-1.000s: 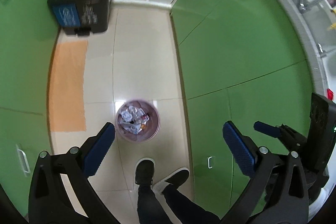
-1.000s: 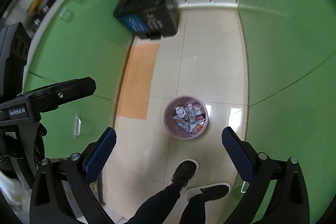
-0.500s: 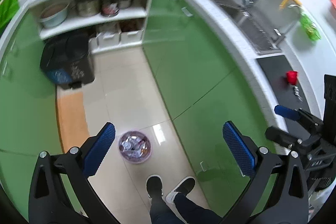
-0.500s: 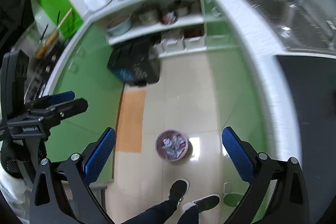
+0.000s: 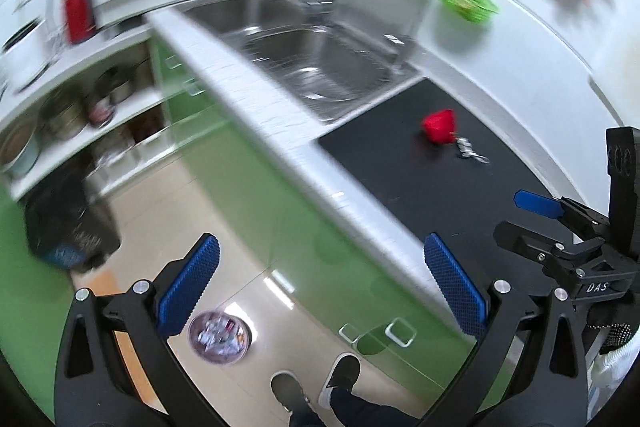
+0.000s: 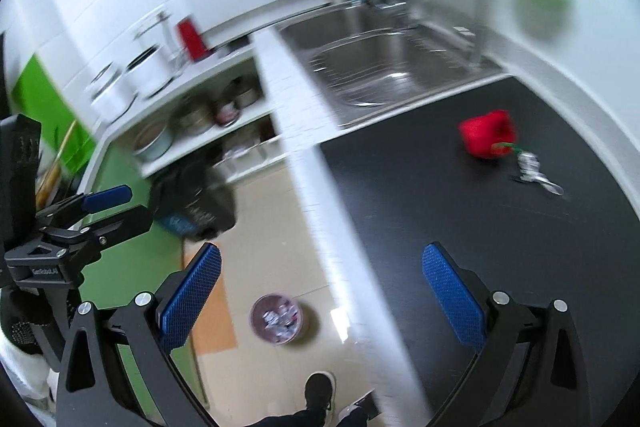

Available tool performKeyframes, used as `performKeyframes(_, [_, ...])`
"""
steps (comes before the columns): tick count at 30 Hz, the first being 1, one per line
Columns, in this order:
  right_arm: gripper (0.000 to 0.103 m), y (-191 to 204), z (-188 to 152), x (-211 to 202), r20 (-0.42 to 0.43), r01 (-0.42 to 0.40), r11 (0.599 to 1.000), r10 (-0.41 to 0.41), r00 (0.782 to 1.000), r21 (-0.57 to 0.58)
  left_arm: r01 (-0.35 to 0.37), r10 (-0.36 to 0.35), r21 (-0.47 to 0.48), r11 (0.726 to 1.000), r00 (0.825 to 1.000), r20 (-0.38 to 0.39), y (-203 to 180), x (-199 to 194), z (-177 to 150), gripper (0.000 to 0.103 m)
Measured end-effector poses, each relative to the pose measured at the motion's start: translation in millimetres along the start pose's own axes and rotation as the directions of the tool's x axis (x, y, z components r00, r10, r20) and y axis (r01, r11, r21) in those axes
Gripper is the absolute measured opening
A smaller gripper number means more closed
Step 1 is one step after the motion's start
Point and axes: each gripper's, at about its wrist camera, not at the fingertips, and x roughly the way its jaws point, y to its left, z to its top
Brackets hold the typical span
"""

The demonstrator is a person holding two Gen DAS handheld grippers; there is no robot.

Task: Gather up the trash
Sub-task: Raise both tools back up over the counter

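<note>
Clearly your right gripper was nearer the red wrapper, which lay far-right of it on the black counter; both it and your left gripper gaped empty.

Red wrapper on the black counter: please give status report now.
Both tools open, empty: left tool, right tool. Red wrapper on black counter, untouched, beside silver scrap. Nothing in the way.
</note>
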Motion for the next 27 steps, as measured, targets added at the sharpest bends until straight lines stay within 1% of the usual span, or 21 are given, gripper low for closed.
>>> performKeyframes(4, [0.097, -47.7, 0.5, -19.4, 0.028, 0.067, 0.996, -0.069, 0.997, 0.057, 0.054, -0.053, 0.068, 0.996, 0.999, -0.011, -45.8, 28.0, 20.8, 0.100])
performKeyframes(7, [0.097, -80.4, -0.4, -27.8, 0.033, 0.112, 0.990, -0.115, 0.993, 0.082, 0.088, -0.085, 0.104, 0.991, 0.996, -0.027, -75.3, 49.1, 31.8, 0.100])
performKeyframes(10, [0.097, -104.0, 1.4, -30.8, 0.032, 0.145, 0.985, -0.149, 0.988, 0.091, 0.109, -0.104, 0.123, 0.986, 0.994, -0.042, -99.9, 69.8, 39.9, 0.100])
performKeyframes(13, [0.097, -132.6, 7.7, -25.5, 0.027, 0.171, 0.981, -0.175, 0.984, 0.095, 0.121, -0.114, 0.124, 0.985, 0.992, -0.057, -117.9, 91.3, 47.8, 0.100])
performKeyframes(16, [0.097, -152.0, 13.6, -19.5, 0.021, 0.178, 0.979, -0.181, 0.983, 0.098, 0.119, -0.112, 0.128, 0.985, 0.992, -0.063, -130.0, 106.5, 54.2, 0.100])
performKeyframes(19, [0.097, -171.1, 21.3, -7.6, 0.003, 0.194, 0.977, -0.195, 0.981, 0.091, 0.099, -0.091, 0.146, 0.984, 0.994, -0.061, -142.0, 122.1, 61.2, 0.100])
performKeyframes(22, [0.097, -192.4, 29.9, 10.4, -0.026, 0.205, 0.975, -0.204, 0.979, 0.081, 0.091, -0.081, 0.135, 0.987, 0.994, -0.076, -150.5, 140.0, 68.4, 0.100])
performKeyframes(27, [0.097, -210.5, 40.5, 38.1, -0.065, 0.208, 0.977, -0.205, 0.977, 0.052, 0.071, -0.060, 0.118, 0.990, 0.994, -0.096, -157.8, 163.4, 76.7, 0.100])
